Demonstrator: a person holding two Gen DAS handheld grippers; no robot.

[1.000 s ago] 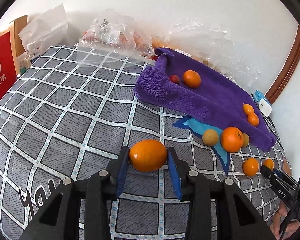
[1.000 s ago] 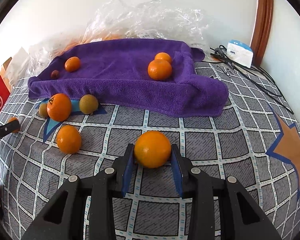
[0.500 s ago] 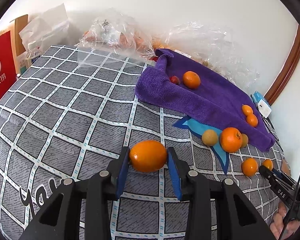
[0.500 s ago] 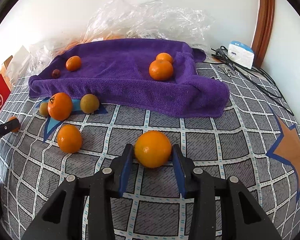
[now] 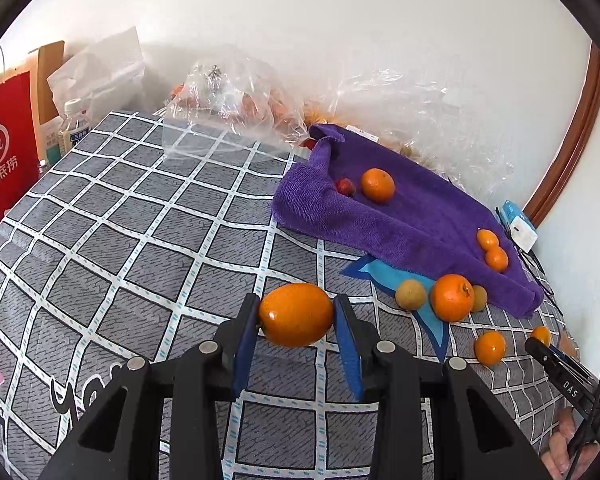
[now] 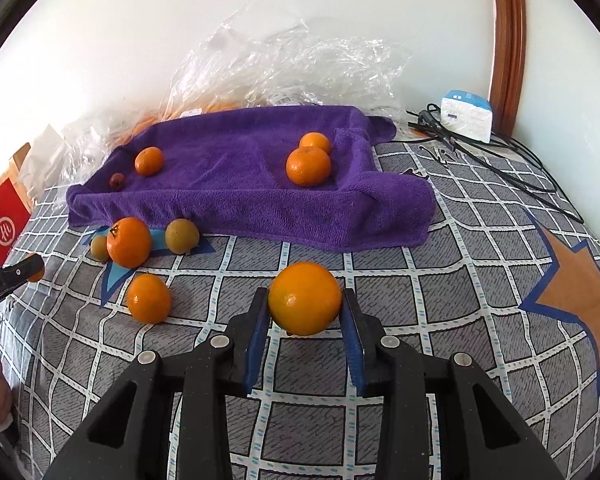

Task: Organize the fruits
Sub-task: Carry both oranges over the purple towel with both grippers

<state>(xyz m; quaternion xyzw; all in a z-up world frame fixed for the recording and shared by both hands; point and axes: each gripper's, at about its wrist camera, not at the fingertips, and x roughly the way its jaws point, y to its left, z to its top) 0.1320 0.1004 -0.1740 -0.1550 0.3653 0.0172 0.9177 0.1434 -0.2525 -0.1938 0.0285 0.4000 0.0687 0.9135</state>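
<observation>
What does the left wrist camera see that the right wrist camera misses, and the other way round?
Only the left wrist view shows the water bottle beside the red bag, the clear plastic bag holding reddish fruit, and the left gripper shut on an oval orange.

Only the right wrist view shows the orange star printed on the cover, and the right gripper shut on a round orange.

Both show the purple towel carrying three oranges and a small red fruit, plus the loose fruit in front of it.
</observation>
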